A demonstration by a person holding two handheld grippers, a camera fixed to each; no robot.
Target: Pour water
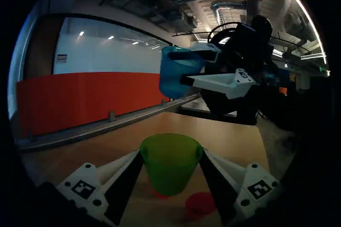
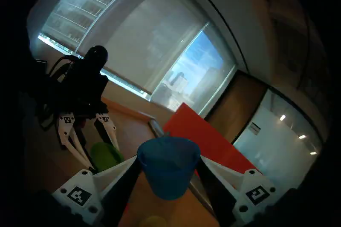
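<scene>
A green cup (image 1: 171,167) stands upright between the fingers of my left gripper (image 1: 170,171), which is shut on it just above the wooden table (image 1: 230,137). Higher up and beyond it, my right gripper (image 1: 200,67) holds a blue cup (image 1: 177,78) in the air, tilted slightly. In the right gripper view the blue cup (image 2: 168,166) sits clamped between the white fingers of my right gripper (image 2: 168,171). Farther off to the left there, the left gripper (image 2: 91,142) grips the green cup (image 2: 105,154). Whether either cup holds water cannot be made out.
Two red round marks (image 1: 199,203) lie on the table under and beside the green cup. A red wall panel (image 1: 85,97) with a metal rail runs along the table's far edge. A large window (image 2: 192,73) is behind. A dark figure holds each gripper.
</scene>
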